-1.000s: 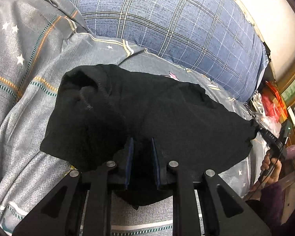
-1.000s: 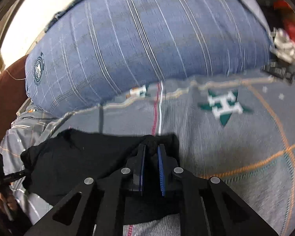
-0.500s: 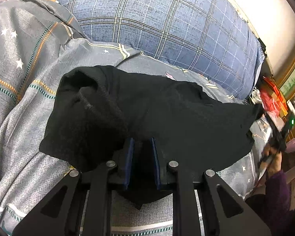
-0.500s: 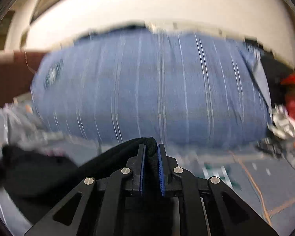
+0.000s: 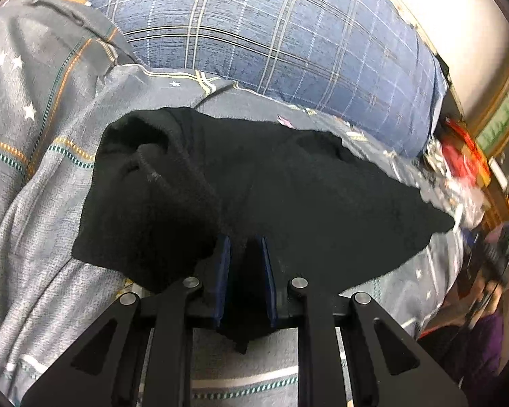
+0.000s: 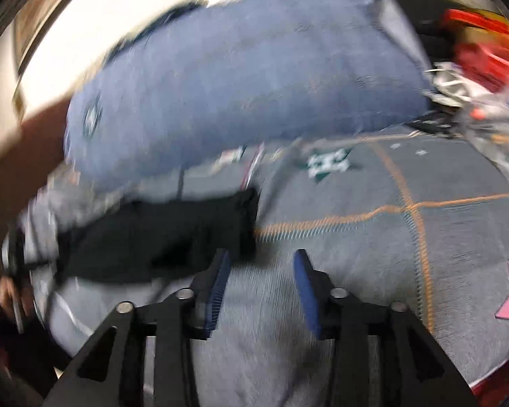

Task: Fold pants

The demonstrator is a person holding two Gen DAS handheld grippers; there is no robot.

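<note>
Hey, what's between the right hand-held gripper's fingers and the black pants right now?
Only bare grey bedspread. In the right wrist view, the open right hand-held gripper holds nothing, and the black pants lie just ahead to its left.

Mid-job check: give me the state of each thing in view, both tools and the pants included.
Left tool: shut on the pants' near edge.
Right tool: open, holding nothing, beside the pants.
Pants: black, lying rumpled on the bedspread, partly folded.
Bedspread: grey, spread under the pants.
Pillow: blue plaid, lying beyond the pants.
</note>
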